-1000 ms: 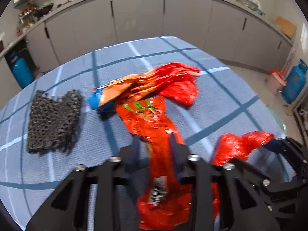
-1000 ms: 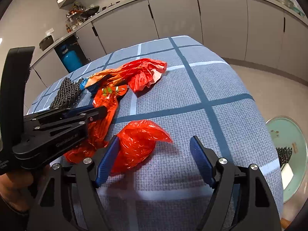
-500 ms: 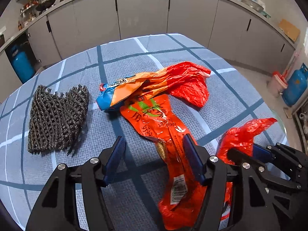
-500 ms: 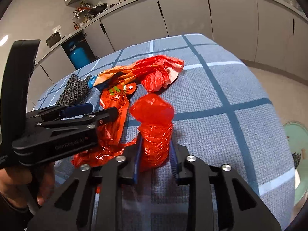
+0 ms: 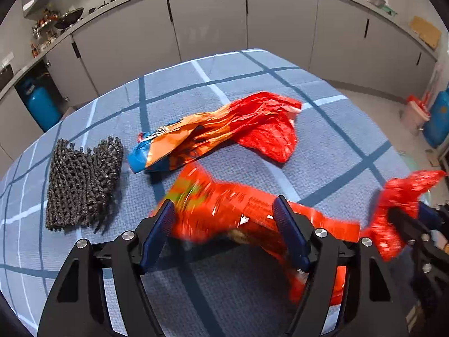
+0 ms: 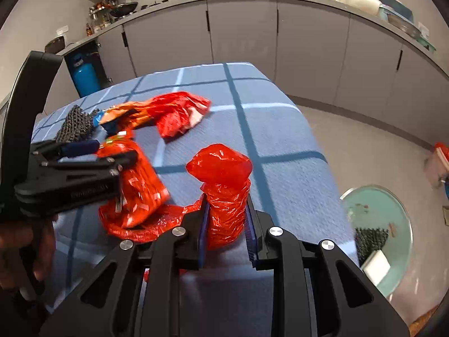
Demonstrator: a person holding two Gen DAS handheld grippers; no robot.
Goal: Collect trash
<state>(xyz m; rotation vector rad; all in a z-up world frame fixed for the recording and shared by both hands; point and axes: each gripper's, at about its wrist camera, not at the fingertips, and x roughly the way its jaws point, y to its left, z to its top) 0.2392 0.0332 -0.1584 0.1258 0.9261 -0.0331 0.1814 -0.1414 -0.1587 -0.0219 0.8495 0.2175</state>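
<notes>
Left wrist view, table (image 5: 322, 129): you are looking across a blue checked cloth that carries all the litter.
Orange and red bag (image 5: 224, 132): the biggest piece; it lies crumpled past the middle of the cloth, blue end towards the mesh.
Red snack wrapper (image 5: 224, 210): blurred, it stretches between and beneath your left fingers, its near end trailing towards you.
Black mesh (image 5: 82, 179): folded flat at the left of the cloth, well apart from the wrappers.
Left gripper (image 5: 226, 233): your fingers stand wide apart, one on each side of the wrapper; neither pad clearly presses it.
Right gripper (image 6: 226, 224): your pads are drawn in narrow, pinching the red plastic bag (image 6: 224, 188) by its lower part.
Red plastic bag, position: it stands bunched and upright above your right fingers, at the near right edge of the table.
Floor bin (image 6: 378, 230): a pale green round tub beside the table holds dark mesh and a white scrap.
</notes>
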